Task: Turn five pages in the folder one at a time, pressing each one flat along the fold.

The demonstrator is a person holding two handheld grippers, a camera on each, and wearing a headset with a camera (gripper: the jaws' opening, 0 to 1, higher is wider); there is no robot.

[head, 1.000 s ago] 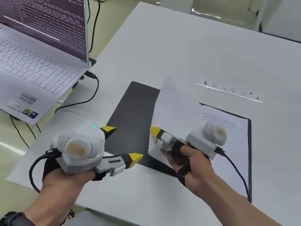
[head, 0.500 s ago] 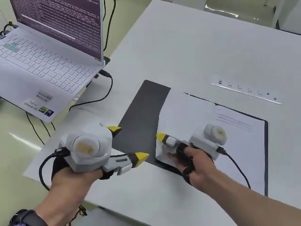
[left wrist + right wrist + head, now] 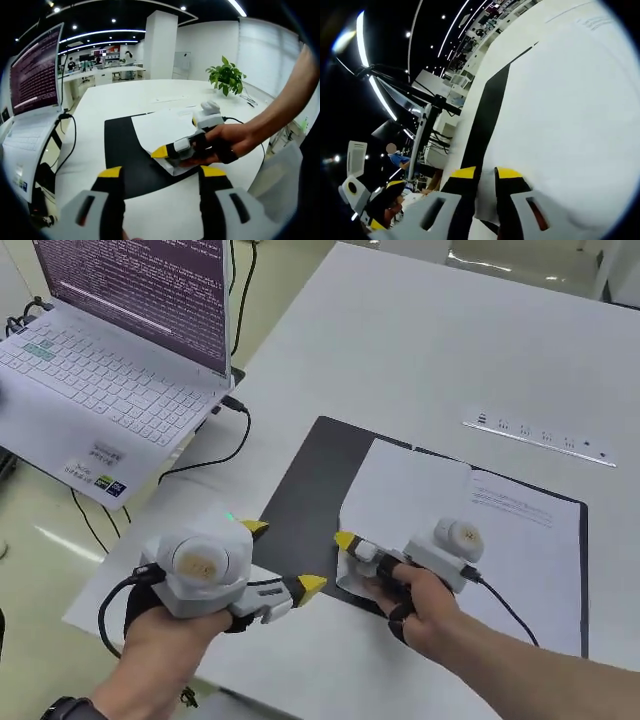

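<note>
Folder (image 3: 300, 490) lies open on the white table (image 3: 420, 330), from mid head view out toward 3 o'clock, black left cover bare. One page (image 3: 410, 490) is lifted and curled off the right-hand stack. Right gripper (image 3: 347, 543) has its jaws pinched narrow on that page's corner at the page's 7 o'clock; left gripper (image 3: 284, 557) hangs with jaws wide, holding nothing, at the folder's 7 o'clock corner. Laptop (image 3: 100, 390), lid up, at 10 o'clock, well apart.

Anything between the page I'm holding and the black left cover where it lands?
Nothing visible lies on the black cover. The page, pinched in the right gripper, has bare cover beside it; the open left gripper hovers at the cover's near edge.
</note>
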